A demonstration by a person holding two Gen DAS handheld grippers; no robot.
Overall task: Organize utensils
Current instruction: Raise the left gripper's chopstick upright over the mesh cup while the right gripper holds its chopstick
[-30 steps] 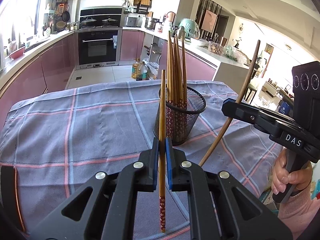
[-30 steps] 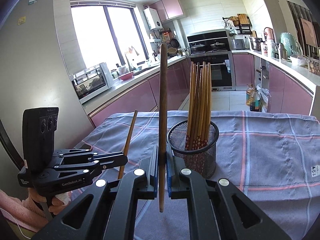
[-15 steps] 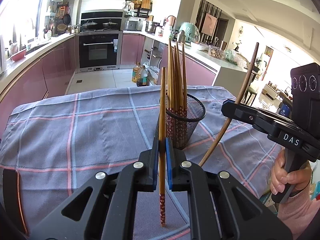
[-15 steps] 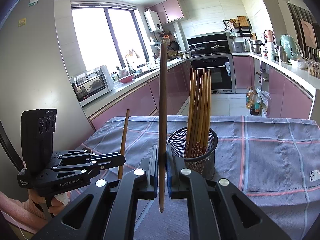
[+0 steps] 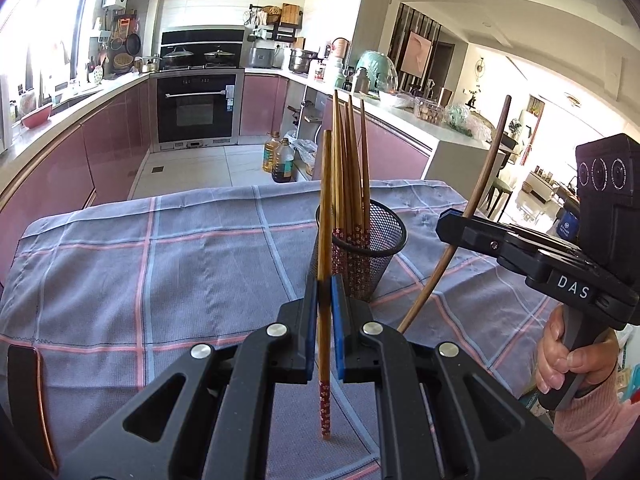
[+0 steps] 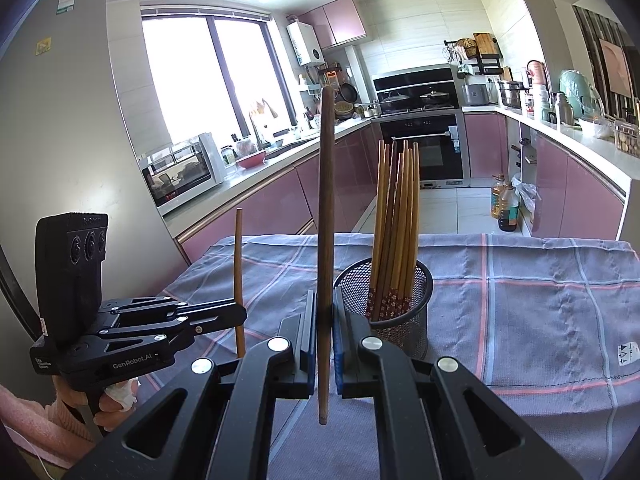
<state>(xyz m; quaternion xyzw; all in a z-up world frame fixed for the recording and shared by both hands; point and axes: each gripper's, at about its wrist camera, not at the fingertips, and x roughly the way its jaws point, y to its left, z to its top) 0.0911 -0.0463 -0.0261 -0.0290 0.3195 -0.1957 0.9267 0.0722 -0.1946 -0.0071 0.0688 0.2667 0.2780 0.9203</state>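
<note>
A black mesh cup (image 5: 370,250) (image 6: 394,306) stands on the checked cloth and holds several light bamboo chopsticks (image 5: 348,168) (image 6: 396,216) upright. My left gripper (image 5: 325,292) is shut on one light chopstick with a red flowered end (image 5: 326,216), held upright just in front of the cup. It also shows at the left of the right wrist view as the left gripper (image 6: 240,316) with its light chopstick (image 6: 239,256). My right gripper (image 6: 325,312) is shut on a dark brown chopstick (image 6: 326,208), upright, left of the cup. From the left wrist, the right gripper (image 5: 450,226) and its dark chopstick (image 5: 480,192) sit right of the cup.
The table carries a grey-blue cloth (image 5: 180,264) with pink lines, its far edge toward the kitchen floor. Pink cabinets (image 6: 260,196), an oven (image 5: 196,112) and oil bottles (image 5: 280,158) lie beyond. A person's hand in a pink sleeve (image 5: 576,364) holds the right gripper's handle.
The left wrist view has tipped up slightly, so the cup sits lower in it. Both grippers stay shut on their chopsticks; the right one has not moved.
</note>
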